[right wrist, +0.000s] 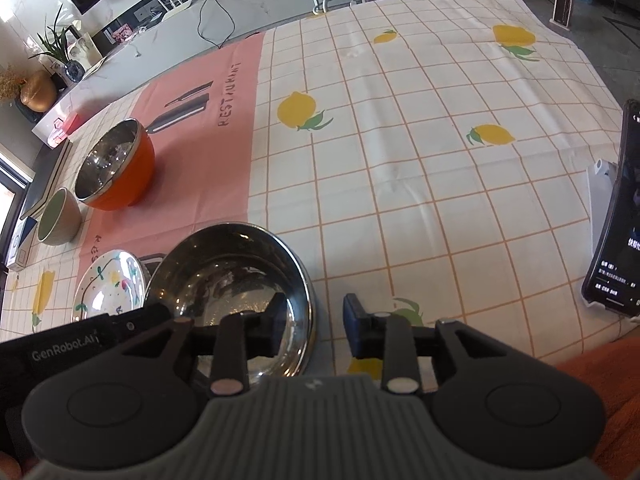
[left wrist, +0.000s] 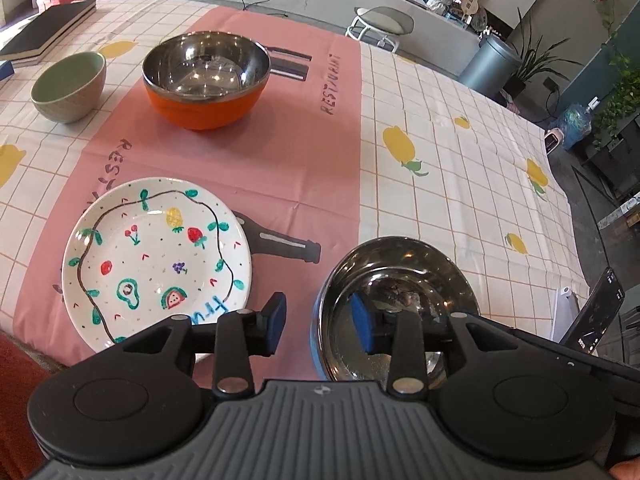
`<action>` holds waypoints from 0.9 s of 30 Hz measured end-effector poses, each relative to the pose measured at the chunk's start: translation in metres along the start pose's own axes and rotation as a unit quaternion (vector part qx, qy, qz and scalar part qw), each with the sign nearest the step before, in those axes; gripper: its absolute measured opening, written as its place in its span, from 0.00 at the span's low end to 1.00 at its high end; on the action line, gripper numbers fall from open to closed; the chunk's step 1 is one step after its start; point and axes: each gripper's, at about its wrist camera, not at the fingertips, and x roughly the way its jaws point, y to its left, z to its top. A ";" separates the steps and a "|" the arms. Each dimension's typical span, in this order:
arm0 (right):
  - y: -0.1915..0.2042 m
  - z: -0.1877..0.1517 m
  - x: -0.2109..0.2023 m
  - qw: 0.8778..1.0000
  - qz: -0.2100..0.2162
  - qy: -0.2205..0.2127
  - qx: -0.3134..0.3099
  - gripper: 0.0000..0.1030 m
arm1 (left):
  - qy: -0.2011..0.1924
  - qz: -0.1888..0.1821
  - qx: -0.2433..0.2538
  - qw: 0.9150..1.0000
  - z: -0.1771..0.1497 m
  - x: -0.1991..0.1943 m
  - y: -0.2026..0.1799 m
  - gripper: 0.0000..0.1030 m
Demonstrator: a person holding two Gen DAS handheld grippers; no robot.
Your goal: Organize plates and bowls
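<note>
While both hand-held grippers — left (left wrist: 320, 324) and right (right wrist: 314, 330) — straddle opposite rims of the steel bowl (left wrist: 400, 280) at the counter's near edge, jaws apart, unclamped, I judge it light, rigid, slippery — pinch the rim.

We get two fisheye views, each riding behind own gripper, angled steeply down at tablecloth (left wrist: 440, 128), close range. Left wrist view: left gripper (left wrist: 320, 324) at bottom edge, steel bowl (left wrist: 396, 280) under its right finger, painted plate (left wrist: 160, 256) ahead-left. Right wrist view: right gripper (right wrist: 316, 328) at bottom, same steel bowl (right wrist: 236, 272) under its left finger. We share bowl, plate (right wrist: 108, 284), orange bowl (left wrist: 204, 80) (right wrist: 116, 164), green bowl (left wrist: 68, 86) (right wrist: 58, 218), phone (left wrist: 596, 316) (right wrist: 618, 216).
</note>
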 end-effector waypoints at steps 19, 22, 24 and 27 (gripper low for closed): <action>0.041 0.021 -0.044 0.991 0.013 -0.110 -0.077 0.52 | -0.115 0.011 0.122 0.986 0.056 -0.072 -0.006 0.48; 0.056 0.032 -0.044 0.989 0.020 -0.109 -0.096 0.52 | -0.119 0.028 0.154 0.981 0.077 -0.080 -0.001 0.48; 0.065 0.039 -0.043 0.989 0.024 -0.106 -0.102 0.53 | -0.124 0.045 0.176 0.976 0.088 -0.082 0.005 0.48; 0.077 0.052 -0.038 0.989 0.030 -0.101 -0.106 0.53 | -0.122 0.055 0.186 0.973 0.106 -0.082 0.018 0.48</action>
